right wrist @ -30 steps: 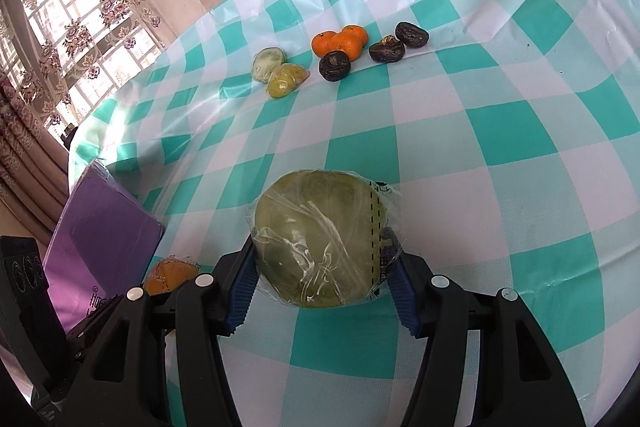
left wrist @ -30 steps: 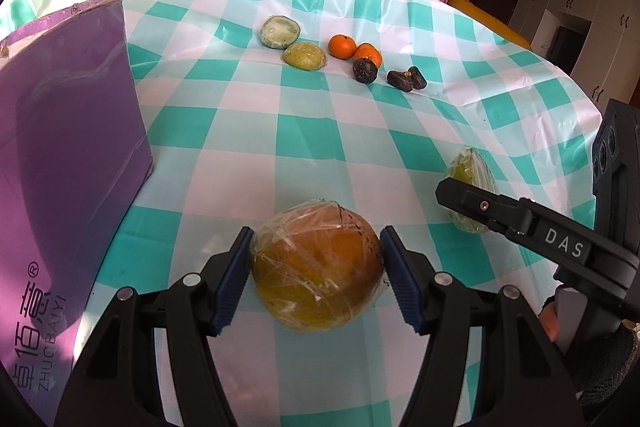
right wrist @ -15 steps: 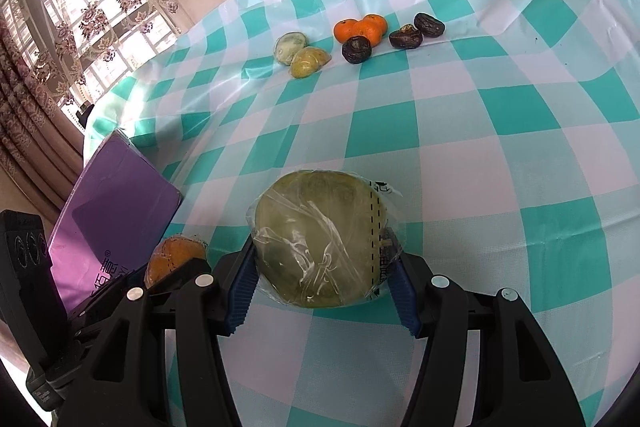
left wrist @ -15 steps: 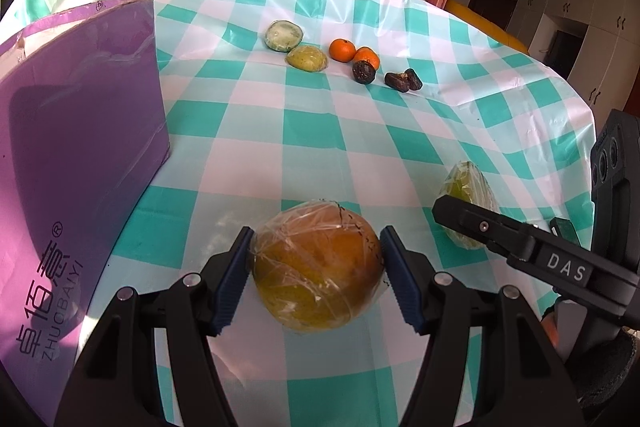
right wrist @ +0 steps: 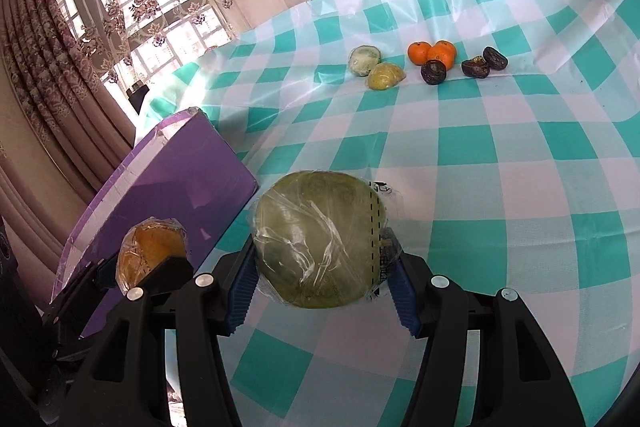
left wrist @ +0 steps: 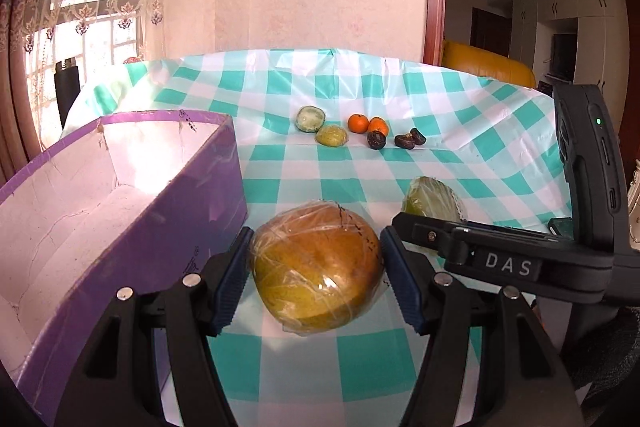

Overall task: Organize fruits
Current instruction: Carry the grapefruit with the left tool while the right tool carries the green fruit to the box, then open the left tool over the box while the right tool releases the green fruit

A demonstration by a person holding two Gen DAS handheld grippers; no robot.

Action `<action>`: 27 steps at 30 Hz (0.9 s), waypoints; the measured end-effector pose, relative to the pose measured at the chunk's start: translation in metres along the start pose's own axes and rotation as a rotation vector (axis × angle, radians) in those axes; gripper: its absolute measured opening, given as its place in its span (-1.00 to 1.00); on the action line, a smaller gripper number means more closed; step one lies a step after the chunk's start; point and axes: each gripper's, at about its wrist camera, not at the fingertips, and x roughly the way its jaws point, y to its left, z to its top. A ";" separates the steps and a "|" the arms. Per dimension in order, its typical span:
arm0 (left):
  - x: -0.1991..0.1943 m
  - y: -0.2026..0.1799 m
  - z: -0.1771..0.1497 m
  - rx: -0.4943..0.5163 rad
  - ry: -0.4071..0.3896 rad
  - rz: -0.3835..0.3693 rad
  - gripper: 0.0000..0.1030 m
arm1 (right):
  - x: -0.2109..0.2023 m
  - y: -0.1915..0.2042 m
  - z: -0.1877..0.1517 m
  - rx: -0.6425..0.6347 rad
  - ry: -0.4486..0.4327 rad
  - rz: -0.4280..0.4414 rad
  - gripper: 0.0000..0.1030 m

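Observation:
My left gripper [left wrist: 316, 275] is shut on a plastic-wrapped orange-brown fruit [left wrist: 316, 267] and holds it above the table, beside the open purple box [left wrist: 120, 211]. My right gripper [right wrist: 320, 275] is shut on a plastic-wrapped green fruit [right wrist: 320, 239], also lifted. The green fruit also shows in the left wrist view [left wrist: 430, 195], and the orange-brown fruit in the right wrist view [right wrist: 150, 251]. The purple box [right wrist: 168, 187] lies left of both grippers; its white inside looks empty.
At the far side of the teal checked tablecloth [left wrist: 360, 167] lie two greenish fruits [left wrist: 322, 127], two small oranges [left wrist: 368, 125] and three dark wrinkled fruits [left wrist: 396, 139]. A window with lace curtains is at the left. A yellow sofa [left wrist: 488, 63] stands behind the table.
Both grippers have risen with their fruits and tilted up, so the wall and window come into view. The purple box's open inside now shows in the left wrist view.

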 end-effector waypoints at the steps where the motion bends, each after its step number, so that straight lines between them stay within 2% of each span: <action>1: -0.009 0.006 0.004 -0.016 -0.021 0.008 0.24 | -0.002 0.008 0.003 -0.016 -0.014 0.009 0.12; 5: -0.038 0.034 0.016 -0.083 -0.087 0.080 0.25 | -0.007 0.042 0.016 -0.065 -0.043 0.069 0.12; 12: -0.081 0.089 0.025 -0.185 -0.143 0.238 0.25 | 0.001 0.114 0.026 -0.195 -0.055 0.149 0.12; 15: -0.092 0.112 0.021 -0.228 -0.128 0.305 0.25 | 0.010 0.146 0.030 -0.248 -0.054 0.181 0.12; 21: -0.099 0.165 0.005 -0.334 -0.056 0.388 0.25 | 0.033 0.210 0.034 -0.393 -0.043 0.206 0.13; 27: -0.082 0.193 0.002 -0.322 0.060 0.463 0.25 | 0.071 0.244 0.036 -0.539 0.030 0.113 0.13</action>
